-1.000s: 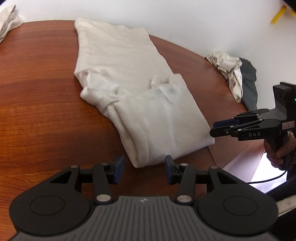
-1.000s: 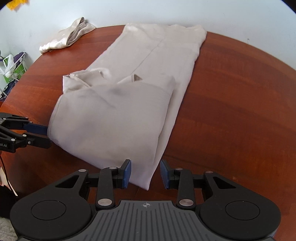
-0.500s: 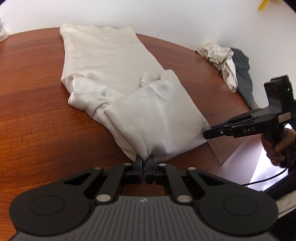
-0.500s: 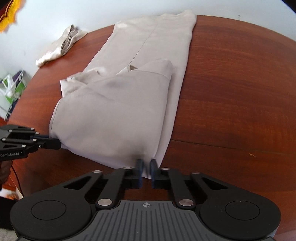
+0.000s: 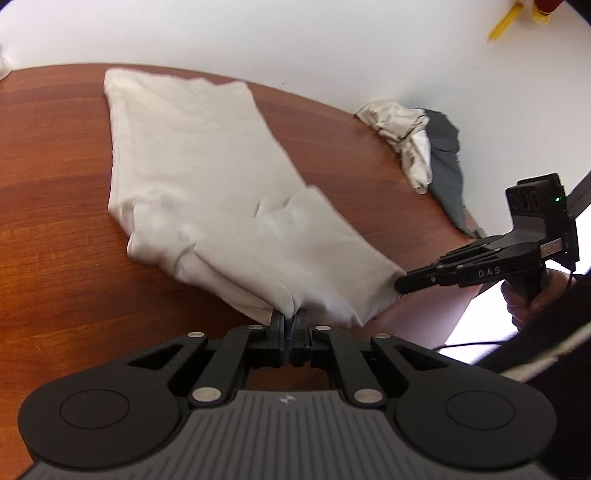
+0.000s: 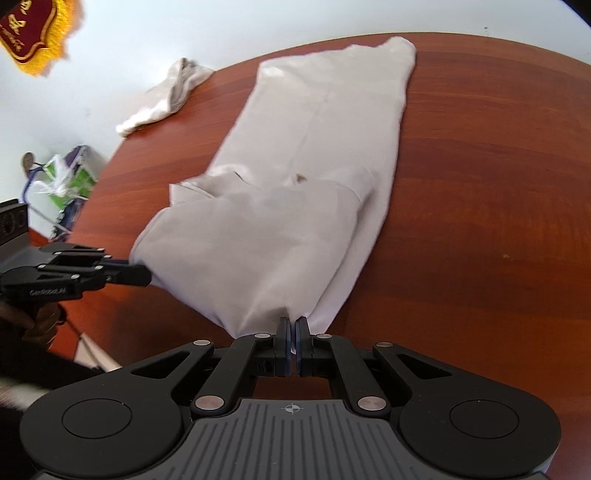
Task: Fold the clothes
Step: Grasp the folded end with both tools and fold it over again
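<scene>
Cream garment (image 5: 207, 192), partly folded, lies on the reddish wood surface (image 5: 55, 192). Its long axis runs from the near edge, where both tongs work, away toward the far rim by the white wall; the far end is a single flat layer, the near end a doubled-over thicker flap (image 6: 258, 236) with some bunched cloth on its left side. Left tongs (image 5: 289, 321) are closed on the near hem at one corner, cloth pinched between the blue pads. Right tongs (image 6: 291, 326) are likewise closed on the hem at the other near corner. The near edge between the two corners looks raised a little off the wood, with a shadow under it. Each tool shows in the other's view, gripped by a hand (image 5: 532, 299) at its handle. Writing: "DAS" in pale letters on the side of the right tool (image 5: 489, 272); a small pale print on the left tool's side (image 6: 47, 291), too small to read. A crumpled cream cloth (image 5: 399, 129) and a dark grey cloth (image 5: 447, 162) sit at the surface's right edge; another pale bundle (image 6: 166, 99) lies at the far left rim. A maroon pennant (image 6: 33, 26) with gold fringe hangs on the wall, its gold characters unreadable.
</scene>
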